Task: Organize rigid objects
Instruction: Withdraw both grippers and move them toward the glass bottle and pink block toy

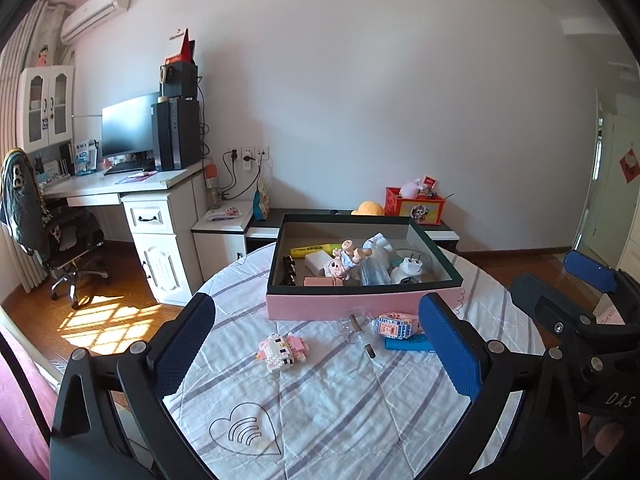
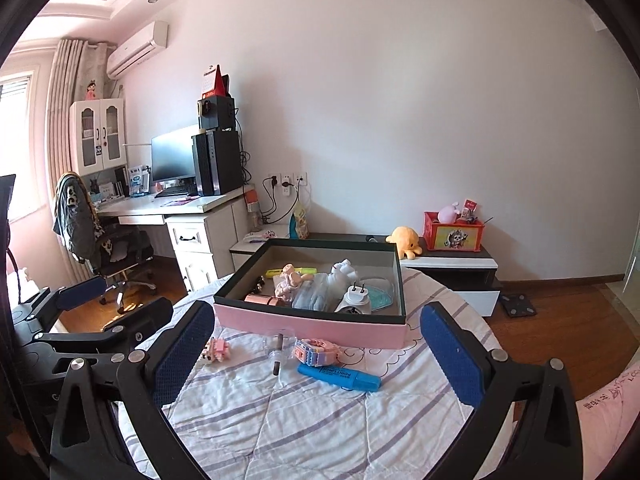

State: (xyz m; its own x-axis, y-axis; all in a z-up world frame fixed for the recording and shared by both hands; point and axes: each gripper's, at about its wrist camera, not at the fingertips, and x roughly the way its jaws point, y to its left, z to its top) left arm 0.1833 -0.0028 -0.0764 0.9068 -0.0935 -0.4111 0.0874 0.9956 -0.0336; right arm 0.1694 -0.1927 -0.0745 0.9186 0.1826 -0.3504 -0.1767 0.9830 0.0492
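Lying loose on the striped cloth (image 2: 320, 432) in front of the box (image 2: 312, 326) were four things not yet put away: a blue marker (image 2: 340, 376), a pink brick-built toy (image 2: 316, 354) just behind it, a clear little bottle with a brown stopper (image 2: 278, 354) beside that, and a second, paler brick toy (image 1: 282, 352) further to the left. All looked light. The marker seemed the easiest, a stiff bar with flat sides, best pinched across its narrow width at the middle. Both brick toys were stiff but knobbly, and I judged them fragile, apt to shed pieces under a hard squeeze; a gentle hold across the flattest pair of faces would suit. The bottle looked smooth and round, likely slippery and inclined to roll, so it wanted a hold across its body, not its stopper.

Behind them the box, pink outside with a dark rim, already held a yellow marker (image 1: 314, 249), a doll (image 1: 346, 260), a white plug (image 1: 408, 270) and some other small items.

The left gripper (image 1: 316, 348) hung over the near edge of the table with its jaws spread wide and nothing between them. The right gripper (image 2: 316, 356) stood likewise released and empty, its blue pads framing the bottle and the toy from well short of them.
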